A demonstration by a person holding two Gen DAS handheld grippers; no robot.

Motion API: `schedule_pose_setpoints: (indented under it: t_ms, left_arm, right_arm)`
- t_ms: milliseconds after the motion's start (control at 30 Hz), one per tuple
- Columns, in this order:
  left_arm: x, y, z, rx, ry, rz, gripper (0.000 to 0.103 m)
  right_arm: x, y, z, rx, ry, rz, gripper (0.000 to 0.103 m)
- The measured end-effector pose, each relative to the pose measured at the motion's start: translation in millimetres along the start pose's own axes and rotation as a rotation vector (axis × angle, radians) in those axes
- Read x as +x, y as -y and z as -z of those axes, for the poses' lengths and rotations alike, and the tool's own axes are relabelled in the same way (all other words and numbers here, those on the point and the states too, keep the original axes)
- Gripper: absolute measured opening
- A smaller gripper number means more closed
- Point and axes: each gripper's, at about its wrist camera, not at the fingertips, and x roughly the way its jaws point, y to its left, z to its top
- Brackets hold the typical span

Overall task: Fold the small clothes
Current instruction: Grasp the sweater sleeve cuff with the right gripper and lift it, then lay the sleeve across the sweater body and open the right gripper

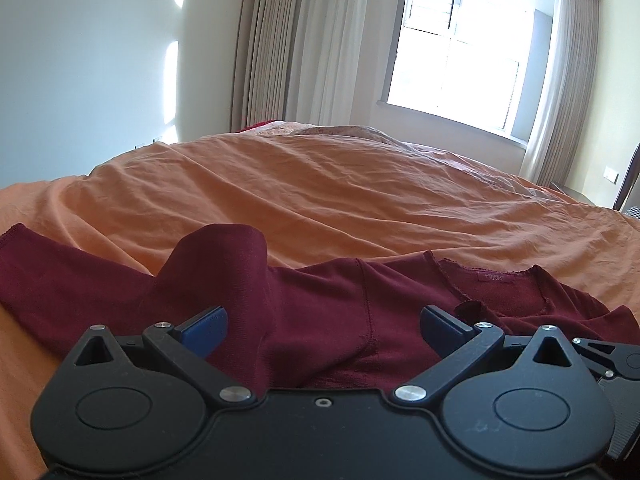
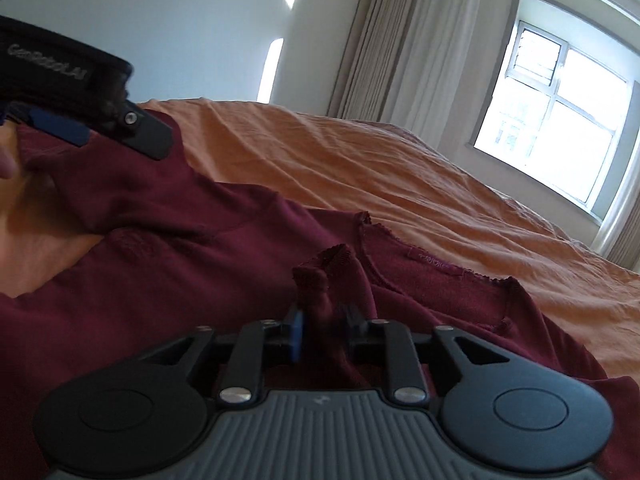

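A dark red long-sleeved top (image 1: 320,312) lies on the orange bedsheet (image 1: 320,192), neckline and label to the right, one sleeve (image 1: 60,272) stretched left. My left gripper (image 1: 324,328) is open, its blue-padded fingers (image 1: 204,330) wide apart over the shoulder and a raised hump of sleeve. In the right wrist view my right gripper (image 2: 324,328) is shut on a bunched fold of the top (image 2: 320,280) near the neckline (image 2: 432,268). The left gripper also shows in the right wrist view (image 2: 72,128) at upper left, over the sleeve.
The wrinkled orange sheet (image 2: 360,160) covers the bed beyond the top. Pillows (image 1: 340,132) lie at the far end. Curtains (image 1: 300,40) and a bright window (image 1: 460,52) stand behind. A dark chair (image 1: 628,180) is at the right edge.
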Motion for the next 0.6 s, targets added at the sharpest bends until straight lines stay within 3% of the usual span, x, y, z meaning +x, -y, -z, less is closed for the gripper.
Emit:
schedule_pose_setpoints:
  t_ms: [33,267,433,600]
  left_arm:
    - [2,2,1,-0.003,-0.003,0.003,0.102]
    - [20,33,11,0.004,-0.035,0.083,0.102]
    - [43,69,22,0.050,-0.041,0.146,0.102]
    - [70,89,40,0.111,-0.064,0.100,0.102]
  right_arm:
    - [-7,2,1,-0.012,0.002,-0.015,0.059]
    - [-64,52,26,0.034,0.028,0.029,0.091]
    - [-97,121,48,0.168,0.039,0.209,0.096]
    - [-100,212,71,0.435,0.005,0.318,0.095]
